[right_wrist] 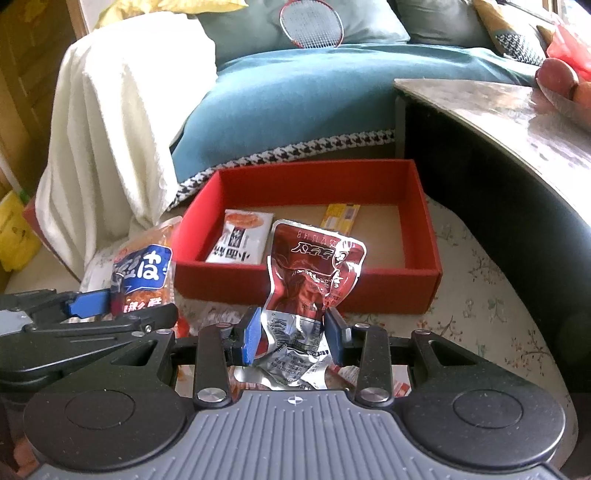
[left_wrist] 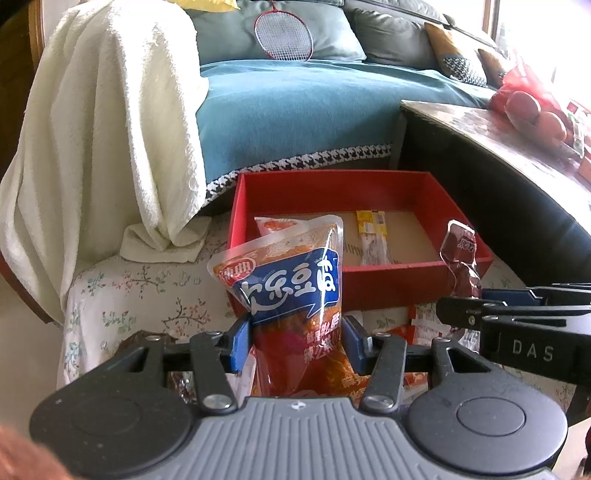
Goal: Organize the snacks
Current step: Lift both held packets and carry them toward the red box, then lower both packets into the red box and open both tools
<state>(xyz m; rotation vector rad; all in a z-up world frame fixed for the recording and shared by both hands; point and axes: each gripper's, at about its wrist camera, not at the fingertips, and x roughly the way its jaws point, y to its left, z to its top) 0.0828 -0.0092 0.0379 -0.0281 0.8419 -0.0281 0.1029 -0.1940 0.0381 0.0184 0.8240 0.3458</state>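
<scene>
Nearest the lens in the left wrist view, the left tongs point(left_wrist: 299, 345) are clamped on an orange snack pouch with a blue label point(left_wrist: 284, 284), which stands upright at frame centre and hides the near left corner of the red box point(left_wrist: 369, 192) behind it. At the right edge of that view the right tongs point(left_wrist: 461, 308) reach in sideways, gripping a dark red foil packet point(left_wrist: 460, 254) that rises in front of the box's right end. Only this view shows loose orange wrappers point(left_wrist: 417, 325) on the flowered cloth point(left_wrist: 147, 295) between the two tools. The right wrist view shows the same foil packet point(right_wrist: 314, 273) from close by, crumpled, its silver lower part pinched between the blue pads point(right_wrist: 252, 334) at lower centre; here the left tongs point(right_wrist: 107, 301) and their pouch point(right_wrist: 142, 273) sit at the left edge. This view looks deeper into the box point(right_wrist: 421, 236), showing a white and orange packet point(right_wrist: 240, 238) lying flat at the left of its floor and a yellow stick packet point(right_wrist: 340, 216) partly behind the foil. Around it are a cream towel point(right_wrist: 122, 122) at upper left, a teal sofa cushion point(right_wrist: 295, 96) with a red racket point(right_wrist: 310, 22) at the top, and a dark bench point(right_wrist: 517, 122) at the right bearing reddish fruit point(right_wrist: 557, 75).
</scene>
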